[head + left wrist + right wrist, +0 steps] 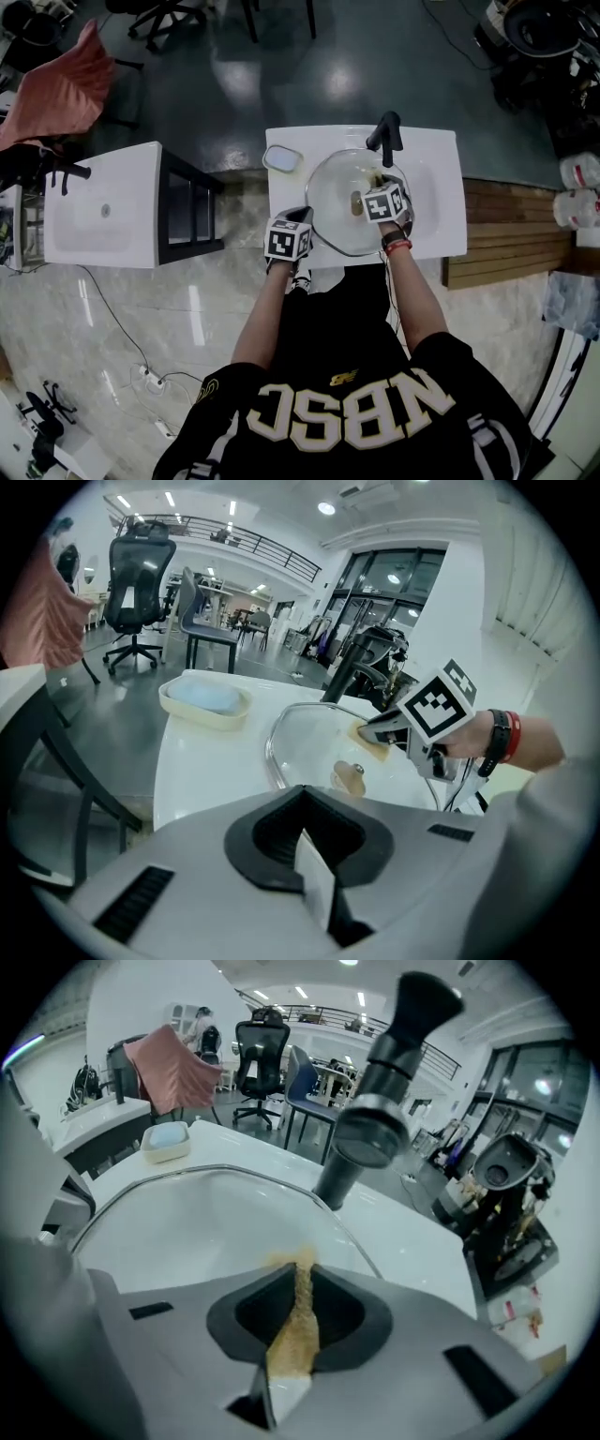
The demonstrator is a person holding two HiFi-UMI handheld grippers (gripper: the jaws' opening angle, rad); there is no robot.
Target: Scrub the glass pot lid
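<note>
Left gripper is clamping fully shut on the near rim of the round glass pot lid with the metal edge. Nothing else is showing in its jaws. The lid is sitting over the basin of the white sink surface, tan knob up. Right gripper is closing its jaws on a tan-yellow scrub sponge, whose front edge is touching the glass just beyond the knob. Black faucet is standing right behind the lid. Cream soap dish holding a pale blue bar is sitting near the surface's far-left corner, apart from the lid. Black office chair is standing well beyond on the floor.
</note>
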